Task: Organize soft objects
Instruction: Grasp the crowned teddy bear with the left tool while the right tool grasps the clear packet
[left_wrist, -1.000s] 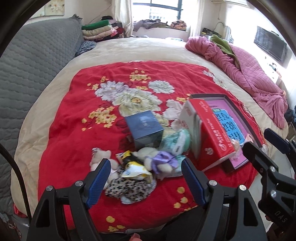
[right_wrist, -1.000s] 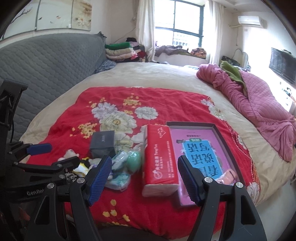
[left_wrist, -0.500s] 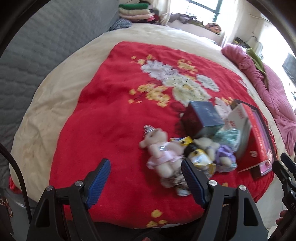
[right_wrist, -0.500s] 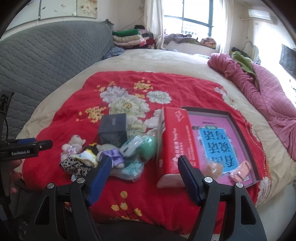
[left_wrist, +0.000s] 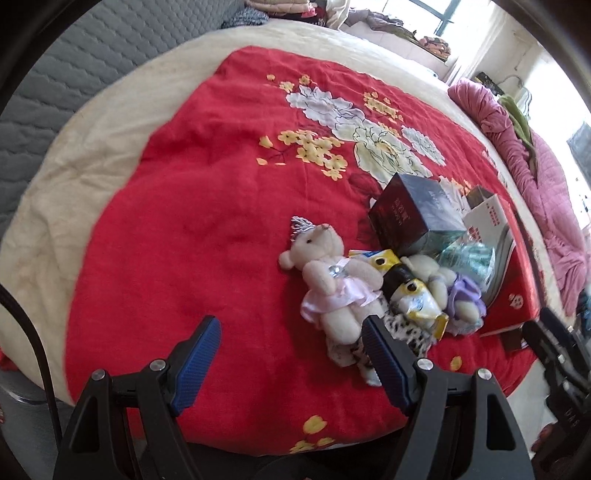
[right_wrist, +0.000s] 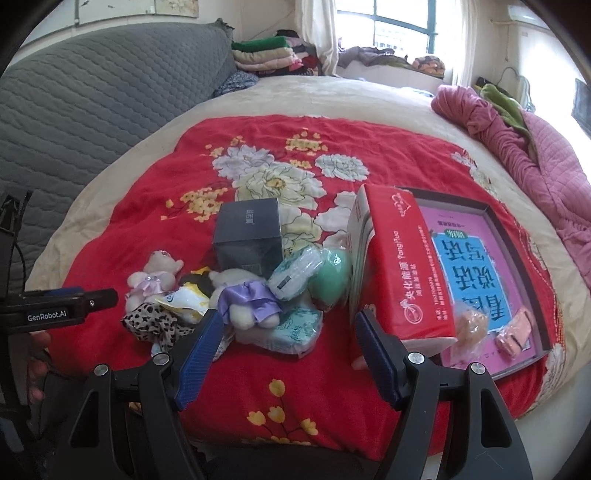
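A pile of soft things lies on the red floral blanket (left_wrist: 192, 192). A cream bear in a pink dress (left_wrist: 332, 280) lies at its left, also in the right wrist view (right_wrist: 153, 277). Beside it are a bear in a purple dress (left_wrist: 458, 291) (right_wrist: 247, 299), a yellow-and-white plush (left_wrist: 413, 299), a leopard-print cloth (left_wrist: 399, 336) (right_wrist: 155, 325), tissue packs (right_wrist: 295, 273) and a green soft ball (right_wrist: 330, 275). My left gripper (left_wrist: 291, 354) is open and empty, just left of the pink bear's feet. My right gripper (right_wrist: 288, 347) is open and empty, in front of the pile.
A dark box (left_wrist: 413, 218) (right_wrist: 249, 236) stands behind the pile. A red tissue box (right_wrist: 399, 273) leans on a dark tray (right_wrist: 495, 210) holding a pink book and small items. A pink quilt (right_wrist: 517, 140) lies at right, a grey headboard (right_wrist: 92, 110) at left.
My left gripper has swung left and nearer the blanket, so the pink bear now lies close to its right finger. My right gripper has moved closer to the pile. Both stayed open.
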